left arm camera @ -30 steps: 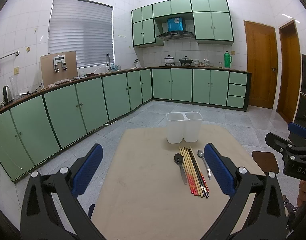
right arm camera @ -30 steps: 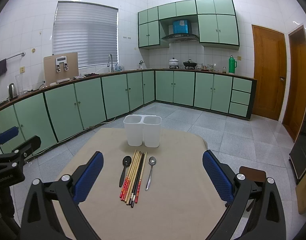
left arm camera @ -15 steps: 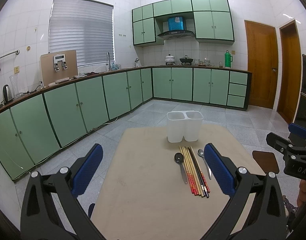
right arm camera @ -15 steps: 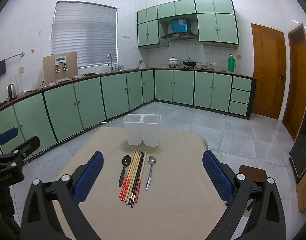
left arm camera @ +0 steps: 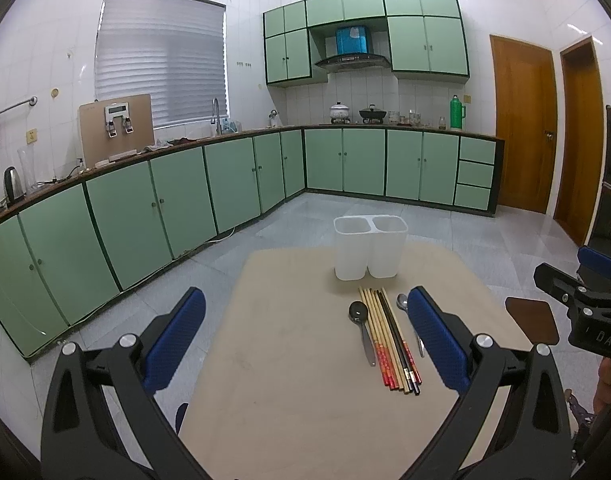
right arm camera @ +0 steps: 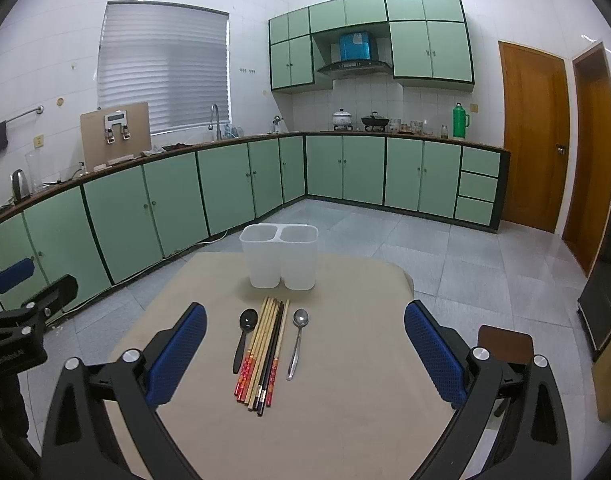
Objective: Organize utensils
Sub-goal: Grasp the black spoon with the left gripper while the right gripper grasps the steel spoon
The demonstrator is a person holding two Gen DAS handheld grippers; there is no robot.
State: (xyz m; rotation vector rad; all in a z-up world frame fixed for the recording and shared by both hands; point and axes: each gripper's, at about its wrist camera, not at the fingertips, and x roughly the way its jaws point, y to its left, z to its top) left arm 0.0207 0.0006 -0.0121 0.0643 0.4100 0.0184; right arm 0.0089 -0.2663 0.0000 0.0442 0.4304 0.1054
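Nearest the right wrist camera, the right tool [right arm camera: 305, 344] hangs above the near part of the surface [right arm camera: 345, 420] with its blue pads spread wide and nothing between them; the left tool [left arm camera: 305, 336] is likewise released and empty, set off to the left so that its right pad overlaps the utensils in its own view. Between the right tool's pads lies the whole set: a black spoon [right arm camera: 243, 336], a tight bundle of chopsticks [right arm camera: 265, 352] and a metal spoon [right arm camera: 297, 340], side by side and parallel, bowls and tips pointing away. Just beyond them stands the white two-compartment holder [right arm camera: 279, 256], both compartments apparently empty, so nothing seems sorted yet. The likely trouble lies in the bundle: the chopsticks touch one another, so a pinch could take too few, fan the rest or roll them into a spoon. The spoons lie flat and thin, and pads may slide over a handle rather than under it. A tall, light holder could tip if a utensil strikes its rim. The right view shows the metal spoon entire, while the left view hides part of its handle behind a pad; the left view shows the right tool [left arm camera: 577, 296] out at the edge, and the right view shows the left one [right arm camera: 21, 300] likewise.
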